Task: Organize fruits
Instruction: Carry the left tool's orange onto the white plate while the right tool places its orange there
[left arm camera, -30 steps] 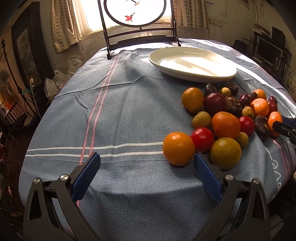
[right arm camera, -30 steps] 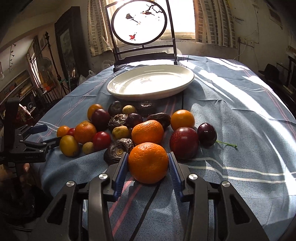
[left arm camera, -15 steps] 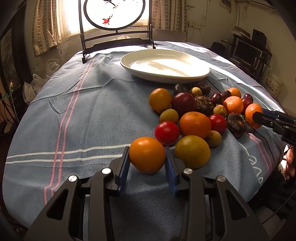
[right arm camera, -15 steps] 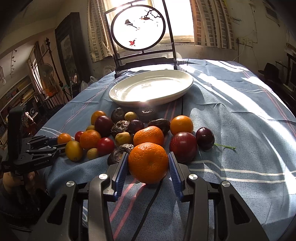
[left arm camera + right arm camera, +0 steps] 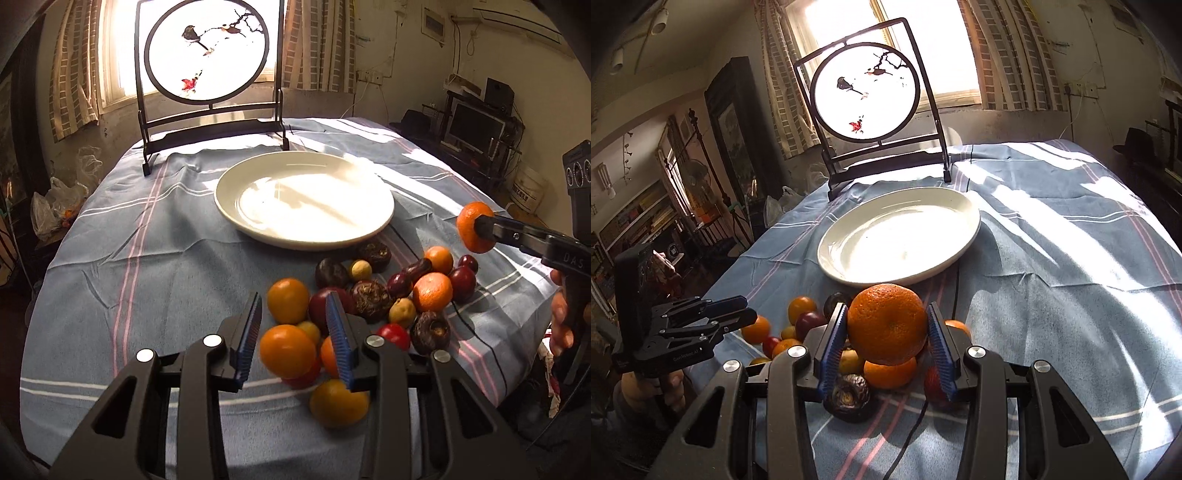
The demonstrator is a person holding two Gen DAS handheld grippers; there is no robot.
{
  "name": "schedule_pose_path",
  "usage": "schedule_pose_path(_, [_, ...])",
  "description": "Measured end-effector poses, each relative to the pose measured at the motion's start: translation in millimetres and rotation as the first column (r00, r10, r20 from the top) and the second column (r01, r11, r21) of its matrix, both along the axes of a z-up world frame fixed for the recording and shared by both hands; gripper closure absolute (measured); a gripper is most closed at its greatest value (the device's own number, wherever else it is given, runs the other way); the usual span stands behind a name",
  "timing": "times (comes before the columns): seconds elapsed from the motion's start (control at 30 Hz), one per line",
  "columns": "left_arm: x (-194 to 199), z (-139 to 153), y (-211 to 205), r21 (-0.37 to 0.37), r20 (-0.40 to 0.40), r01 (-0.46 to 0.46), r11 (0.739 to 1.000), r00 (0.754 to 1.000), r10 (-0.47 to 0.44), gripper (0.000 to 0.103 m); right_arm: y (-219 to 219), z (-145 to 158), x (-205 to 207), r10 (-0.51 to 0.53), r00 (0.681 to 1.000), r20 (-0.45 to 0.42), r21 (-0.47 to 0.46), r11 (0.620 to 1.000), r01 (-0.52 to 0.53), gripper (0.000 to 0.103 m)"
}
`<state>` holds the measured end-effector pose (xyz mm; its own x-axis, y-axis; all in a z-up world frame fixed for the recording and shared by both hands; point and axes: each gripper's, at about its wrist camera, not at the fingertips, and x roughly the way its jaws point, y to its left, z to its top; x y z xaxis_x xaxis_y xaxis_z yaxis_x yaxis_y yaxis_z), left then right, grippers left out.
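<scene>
A white oval plate (image 5: 255,229) (image 5: 964,240) lies empty mid-table. A heap of fruit (image 5: 373,295) lies in front of it: oranges, dark plums, small red and yellow fruits. My left gripper (image 5: 293,338) is shut on a smooth orange fruit (image 5: 286,350) and holds it lifted above the heap; it also shows in the right wrist view (image 5: 735,314). My right gripper (image 5: 886,332) is shut on a large mandarin (image 5: 886,323), raised above the heap; it also shows in the left wrist view (image 5: 480,227) with the mandarin (image 5: 469,232).
A round painted screen on a dark stand (image 5: 207,55) (image 5: 866,92) stands behind the plate at the table's far edge. The blue striped cloth (image 5: 147,258) covers the table. Shelves and a monitor (image 5: 472,125) stand at the right.
Both grippers have lifted their fruits off the cloth and tilted up towards the plate. The right gripper's mandarin has risen well above the heap.
</scene>
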<state>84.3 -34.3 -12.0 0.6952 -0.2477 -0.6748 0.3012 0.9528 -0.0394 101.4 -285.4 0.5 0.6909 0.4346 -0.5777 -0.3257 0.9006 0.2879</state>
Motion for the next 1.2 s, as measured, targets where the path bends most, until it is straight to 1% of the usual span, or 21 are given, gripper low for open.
schedule_pose_path(0.07, [22,8,-13,0.002,0.008,0.018,1.000,1.000,-0.018,0.068,7,0,26,0.005,1.000,-0.025,-0.006,1.000,-0.005,0.059])
schedule_pose_path(0.13, [47,8,-26,0.047,0.014,0.012,0.999,1.000,-0.012,0.067,13,-4,52,0.000,0.998,-0.056,-0.017,1.000,-0.001,0.059])
schedule_pose_path(0.2, [69,4,-24,0.023,-0.042,-0.007,1.000,0.999,0.008,0.068,17,-12,69,-0.023,0.996,-0.086,-0.023,1.000,0.021,0.059])
schedule_pose_path(0.27, [67,9,-17,-0.003,-0.040,-0.011,1.000,0.999,0.011,0.068,18,-16,70,-0.013,0.995,-0.096,0.001,1.000,0.013,0.059])
schedule_pose_path(0.37, [36,15,-6,0.037,0.007,0.007,0.999,1.000,-0.007,0.066,22,-19,53,0.020,0.998,-0.067,-0.002,1.000,-0.021,0.059])
schedule_pose_path(0.43, [22,9,8,0.103,0.029,-0.032,0.994,0.999,0.029,0.042,21,-21,42,0.027,0.998,-0.056,-0.003,1.000,-0.027,0.059])
schedule_pose_path(0.47, [20,4,17,0.140,0.050,-0.070,0.988,0.997,0.063,0.025,20,-23,38,0.029,0.998,-0.060,0.006,1.000,-0.029,0.059])
schedule_pose_path(0.5, [23,-1,26,0.177,0.072,-0.108,0.978,0.993,0.096,0.020,19,-26,36,0.030,0.997,-0.069,0.015,0.999,-0.029,0.059])
schedule_pose_path(0.53, [30,-8,37,0.214,0.077,-0.149,0.965,0.988,0.135,0.020,19,-29,34,0.031,0.996,-0.077,0.020,0.999,-0.030,0.059])
schedule_pose_path(0.63, [64,-25,69,0.255,0.083,-0.226,0.940,0.974,0.212,0.020,21,-33,26,0.036,0.995,-0.094,0.023,0.999,-0.034,0.059])
schedule_pose_path(0.67, [80,-30,77,0.271,0.071,-0.244,0.931,0.970,0.233,0.025,22,-32,23,0.039,0.995,-0.094,0.020,0.999,-0.037,0.059])
schedule_pose_path(0.7, [97,-34,84,0.273,0.049,-0.239,0.932,0.971,0.234,0.031,23,-31,20,0.040,0.995,-0.092,0.017,0.999,-0.039,0.059])
schedule_pose_path(0.77, [134,-42,95,0.278,-0.003,-0.239,0.930,0.968,0.249,0.035,26,-28,16,0.046,0.995,-0.088,0.013,0.999,-0.045,0.059])
schedule_pose_path(0.83, [166,-50,96,0.276,-0.063,-0.211,0.938,0.970,0.237,0.042,29,-24,12,0.051,0.996,-0.077,0.007,0.999,-0.051,0.059])
schedule_pose_path(0.87, [178,-56,92,0.287,-0.082,-0.189,0.939,0.972,0.221,0.042,29,-22,11,0.047,0.996,-0.073,0.004,0.999,-0.047,0.059])
schedule_pose_path(0.9, [186,-62,86,0.313,-0.094,-0.174,0.934,0.973,0.213,0.050,29,-21,10,0.044,0.996,-0.073,0.009,0.999,-0.044,0.059])
schedule_pose_path(0.93, [190,-69,80,0.334,-0.115,-0.155,0.930,0.972,0.204,0.057,27,-20,9,0.042,0.996,-0.073,0.019,0.999,-0.040,0.059])
schedule_pose_path(0.97, [188,-68,75,0.337,-0.103,-0.148,0.930,0.976,0.192,0.064,25,-18,7,0.039,0.997,-0.069,0.027,0.999,-0.038,0.059])
schedule_pose_path(1.0, [187,-67,73,0.339,-0.105,-0.144,0.930,0.976,0.190,0.064,24,-17,6,0.038,0.997,-0.062,0.030,0.999,-0.036,0.059])
schedule_pose_path(1.07, [184,-63,78,0.279,-0.119,-0.142,0.950,0.976,0.180,0.064,21,-14,4,0.031,0.998,-0.049,0.021,0.999,-0.030,0.059])
schedule_pose_path(1.2, [160,-49,78,0.224,-0.077,-0.137,0.965,0.985,0.158,0.064,20,-15,5,0.042,0.998,-0.052,0.016,0.999,-0.041,0.059])
